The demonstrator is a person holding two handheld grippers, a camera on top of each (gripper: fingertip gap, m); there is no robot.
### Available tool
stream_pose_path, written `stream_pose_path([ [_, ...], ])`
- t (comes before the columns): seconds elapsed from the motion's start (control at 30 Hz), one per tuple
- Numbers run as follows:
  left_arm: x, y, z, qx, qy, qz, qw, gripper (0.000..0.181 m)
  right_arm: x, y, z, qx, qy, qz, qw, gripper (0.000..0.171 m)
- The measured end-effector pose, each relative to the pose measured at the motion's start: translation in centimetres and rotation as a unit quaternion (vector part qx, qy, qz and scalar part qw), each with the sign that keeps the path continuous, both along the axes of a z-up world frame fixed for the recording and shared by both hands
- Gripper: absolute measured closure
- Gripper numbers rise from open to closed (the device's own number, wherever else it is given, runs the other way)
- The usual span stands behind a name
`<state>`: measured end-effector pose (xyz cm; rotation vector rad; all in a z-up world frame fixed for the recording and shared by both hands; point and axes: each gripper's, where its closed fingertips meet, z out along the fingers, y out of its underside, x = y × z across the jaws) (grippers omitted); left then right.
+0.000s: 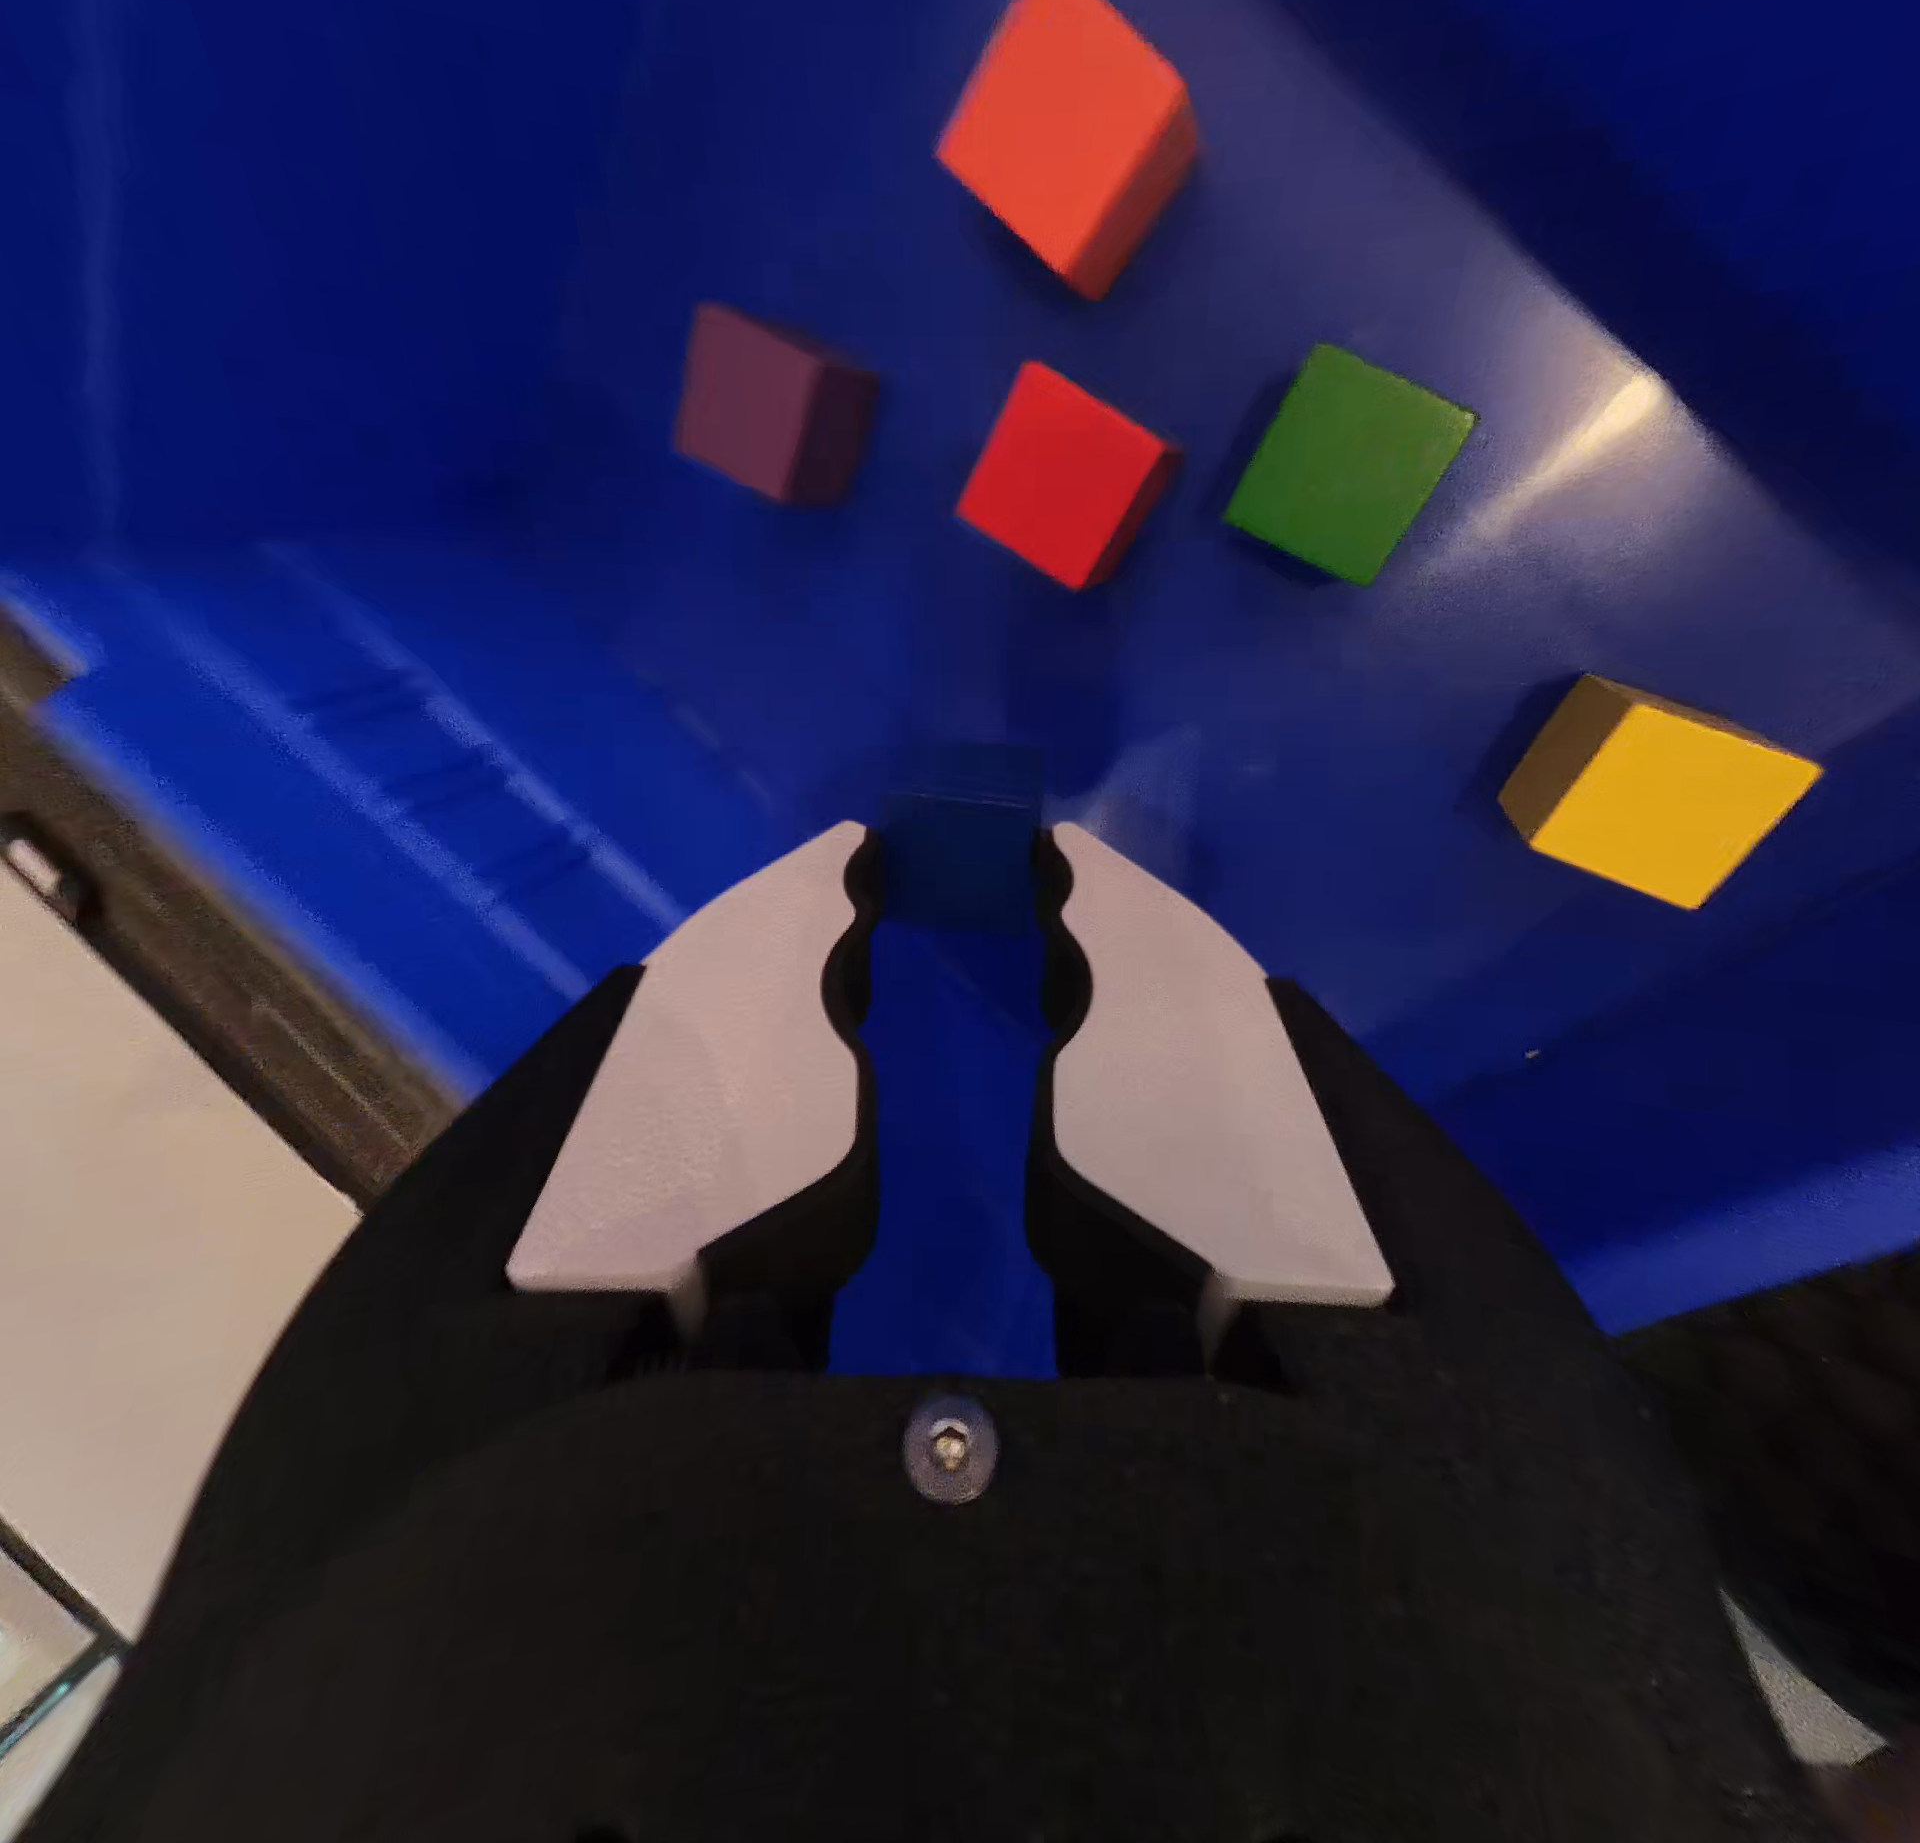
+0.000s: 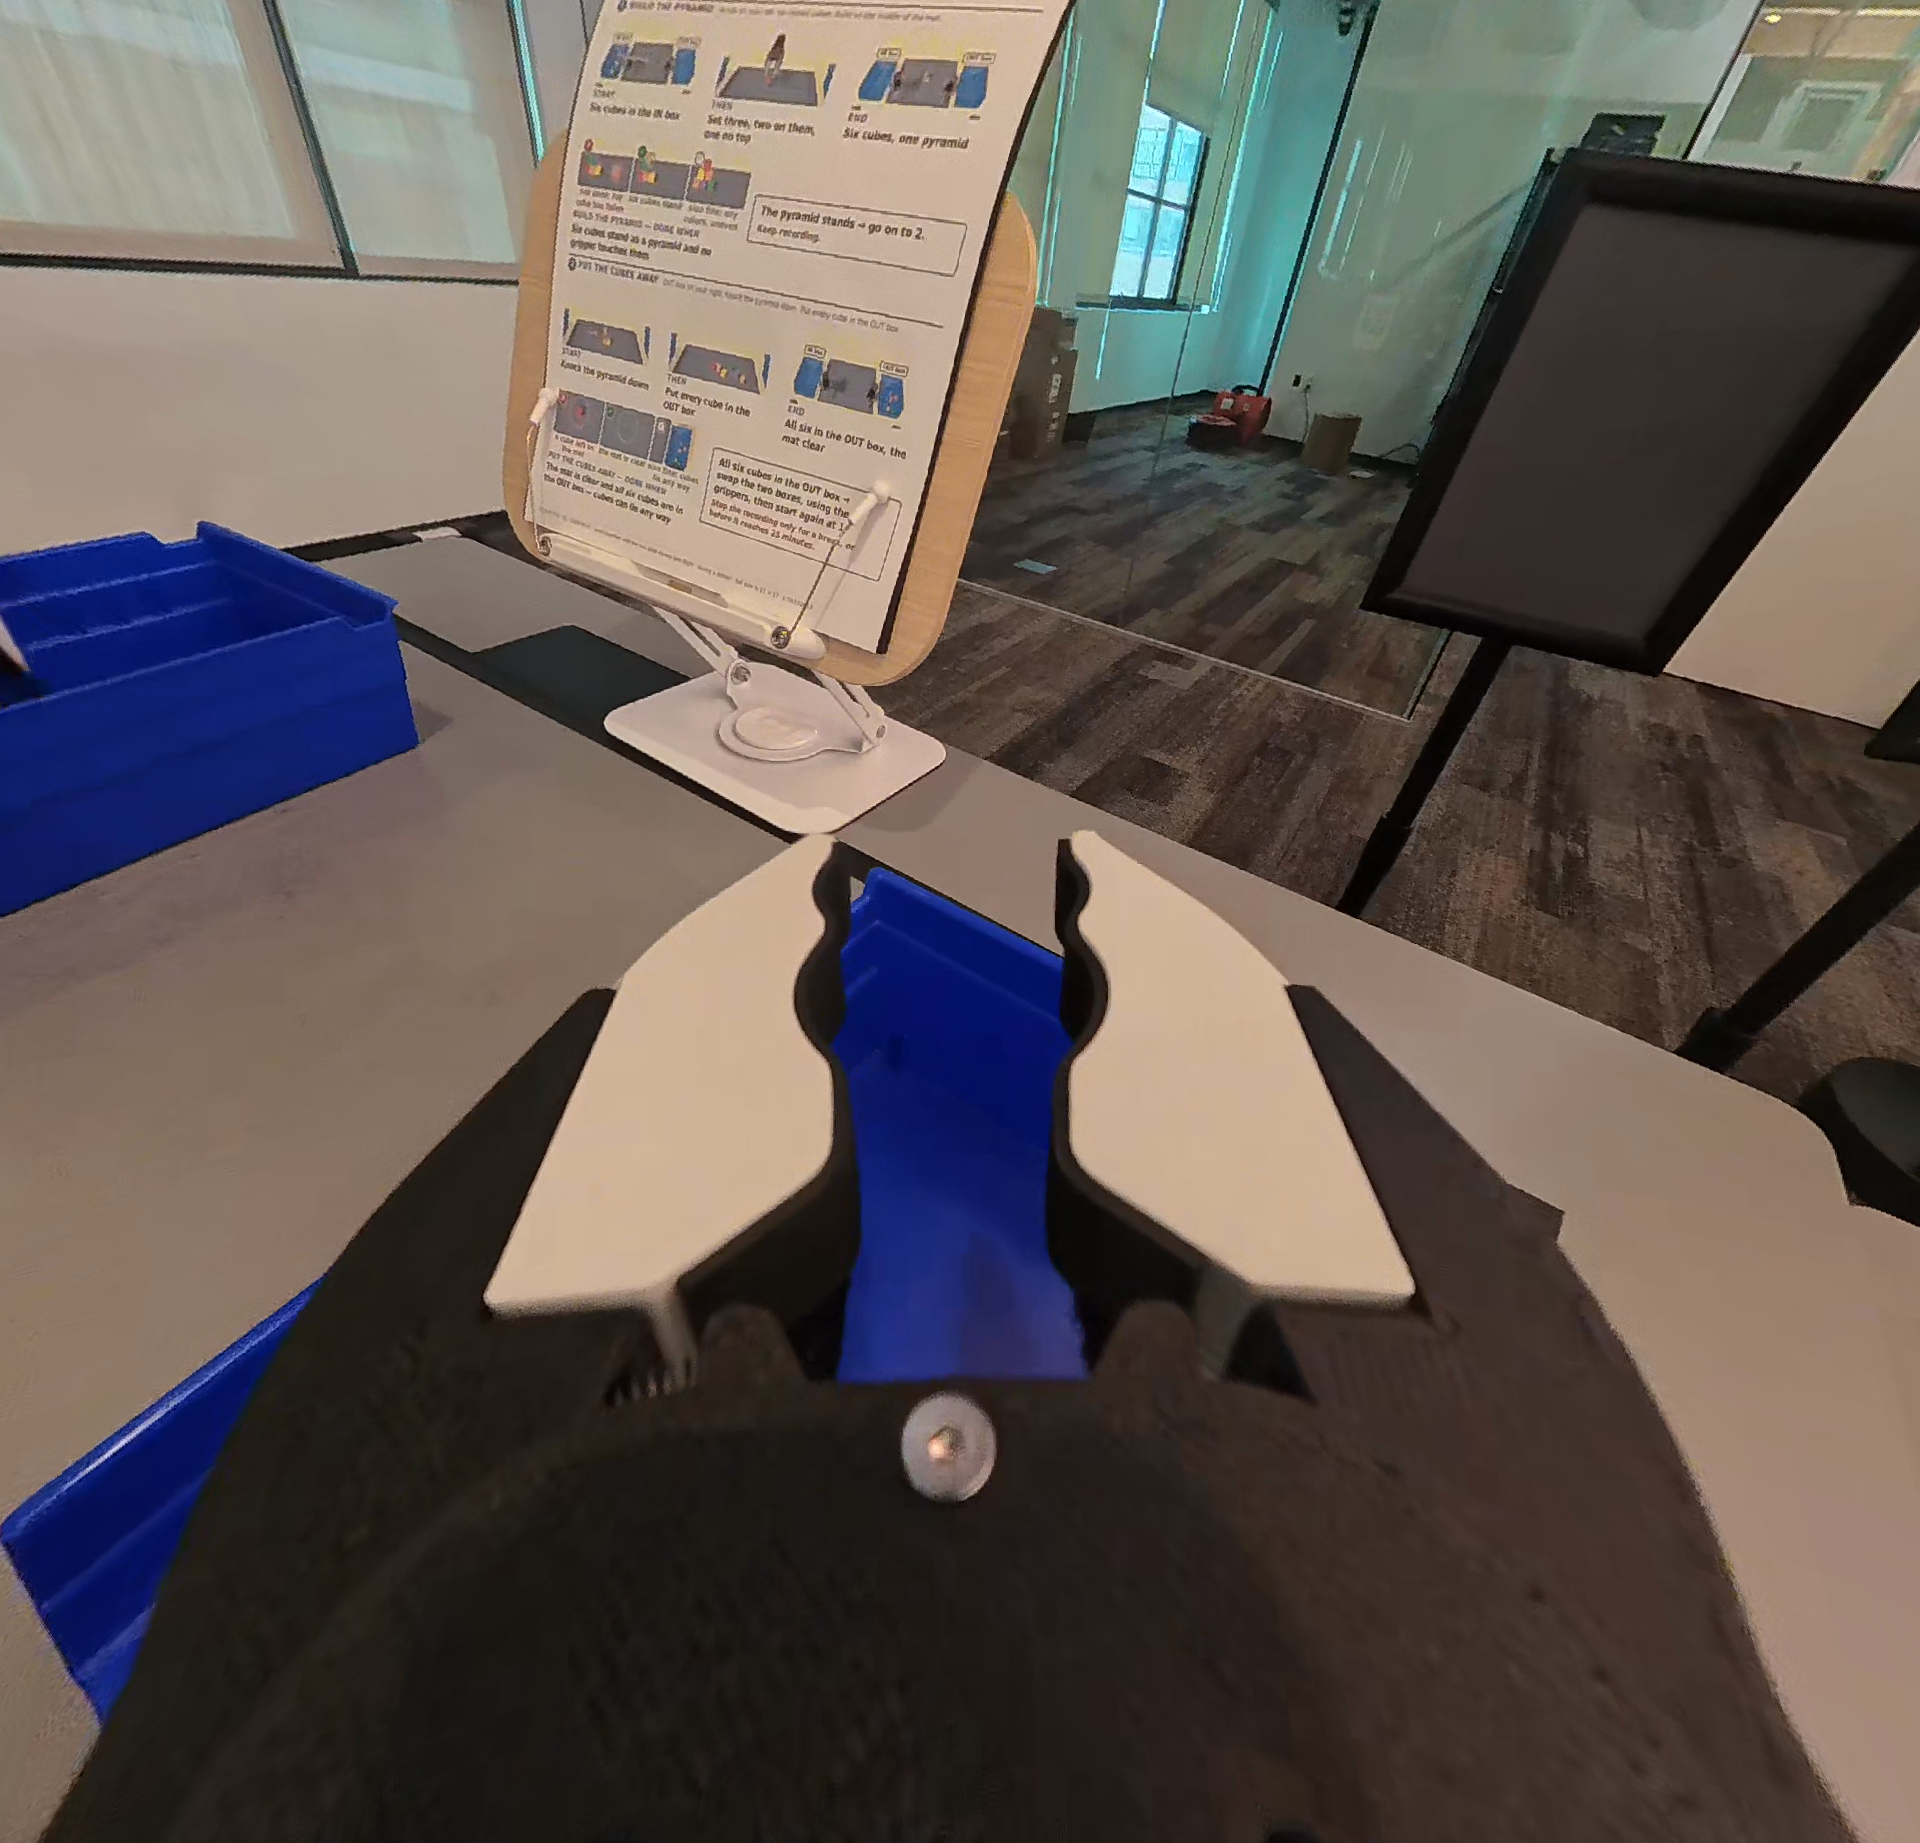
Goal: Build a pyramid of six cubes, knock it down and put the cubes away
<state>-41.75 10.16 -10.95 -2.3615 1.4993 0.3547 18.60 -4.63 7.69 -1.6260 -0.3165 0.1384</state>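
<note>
Left gripper (image 1: 958, 837) down inside a blue plastic bin (image 1: 416, 339), fingers seemingly clamped on a dark blue cube (image 1: 961, 848), though blue on blue blurs the contact. Loose on the bin floor beyond: orange cube (image 1: 1065, 120), purple cube (image 1: 774, 403), red cube (image 1: 1065, 474), green cube (image 1: 1349, 463), yellow cube (image 1: 1652, 796). Right gripper (image 2: 945, 858) parted and empty above a second blue bin (image 2: 935, 1066) on the grey table (image 2: 312, 962).
</note>
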Motion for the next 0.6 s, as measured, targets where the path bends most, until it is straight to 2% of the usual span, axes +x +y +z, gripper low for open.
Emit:
stream_pose_path([
  [0.1, 0.5, -0.5, 6.1, 0.089, -0.054, 0.007, 0.995, 0.153, 0.3, -0.2, 0.1, 0.003, -0.001, -0.005, 1.0, 0.133],
  [0.17, 2.8, -1.8, 11.0, 0.162, -0.114, -0.02, 0.98, 0.153, 0.5, -0.4, 0.1, 0.003, 0.002, -0.004, 1.0, 0.133],
  [0.27, 10.9, -6.4, 16.4, 0.207, -0.236, -0.159, 0.936, 0.153, 0.8, -0.6, 0.2, 0.003, 0.002, -0.006, 1.0, 0.133],
  [0.33, 17.5, -10.3, 18.2, 0.207, -0.292, -0.274, 0.893, 0.153, 0.8, -0.6, 0.3, 0.004, 0.004, -0.003, 1.0, 0.133],
  [0.4, 23.5, -13.2, 18.0, 0.18, -0.324, -0.34, 0.864, 0.153, 0.9, -0.4, 0.6, 0.013, 0.007, -0.011, 1.0, 0.132],
  [0.5, 30.5, -14.3, 13.7, 0.106, -0.287, -0.347, 0.887, 0.153, 0.4, -0.1, 0.6, 0.014, 0.002, -0.001, 1.0, 0.132],
  [0.6, 35.1, -14.3, 7.5, 0.026, -0.225, -0.349, 0.909, 0.153, 0.0, 0.2, 0.4, 0.006, -0.012, 0.003, 1.0, 0.131],
])
